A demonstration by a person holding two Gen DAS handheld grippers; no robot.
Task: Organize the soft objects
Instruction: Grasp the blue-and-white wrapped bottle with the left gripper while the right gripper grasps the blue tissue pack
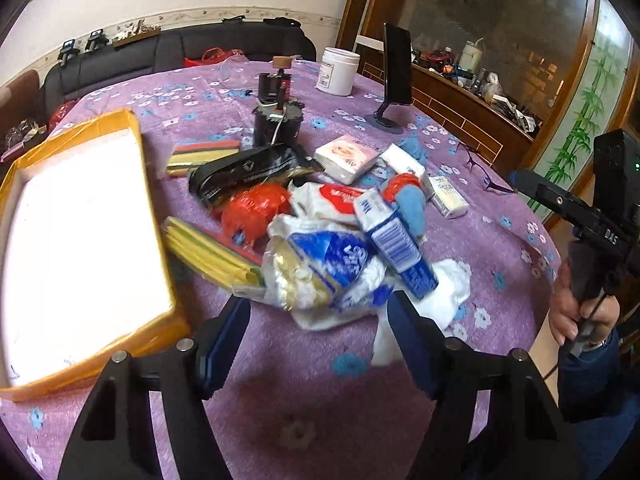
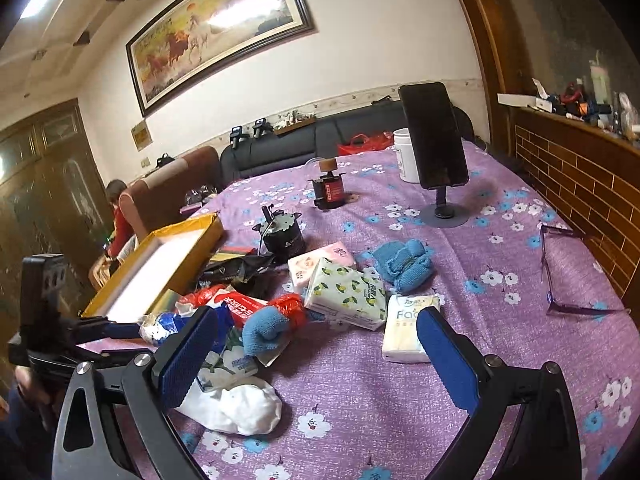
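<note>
Purple floral tablecloth (image 2: 400,380) covers a round table, with a dark sofa (image 2: 320,140) and a framed horse painting (image 2: 216,28) seen behind it.

Soft objects are heaped mid-table: a blue-and-white plastic bag (image 1: 328,272), a red bag (image 1: 256,208), a blue-white tissue pack (image 1: 396,240), a blue knitted item (image 2: 404,264), a lemon-print tissue pack (image 2: 348,292), a pink tissue pack (image 1: 346,156), a white tissue pack (image 2: 404,332) and a white cloth (image 2: 240,404) at the near edge. A yellow-rimmed box with white lining (image 1: 80,240) is set at the left edge of the table, touching or just beside the heap. Yellow flat strips (image 1: 212,256) lie against its rim.

Clutter behind the heap: a black pouch (image 1: 248,172), a black camping stove (image 2: 284,236), a red-black canister (image 2: 330,190), a white jar (image 1: 338,72), a phone on a stand (image 2: 436,140). Purple glasses (image 2: 572,268) lie near the right edge.

Left gripper (image 1: 320,328): jaws partly apart, nothing clamped. It is held just over the near side of the heap, plastic bag directly ahead; contact cannot be told.

Right gripper (image 2: 316,356): jaws wide apart, nothing held, pads clear of the packs.
</note>
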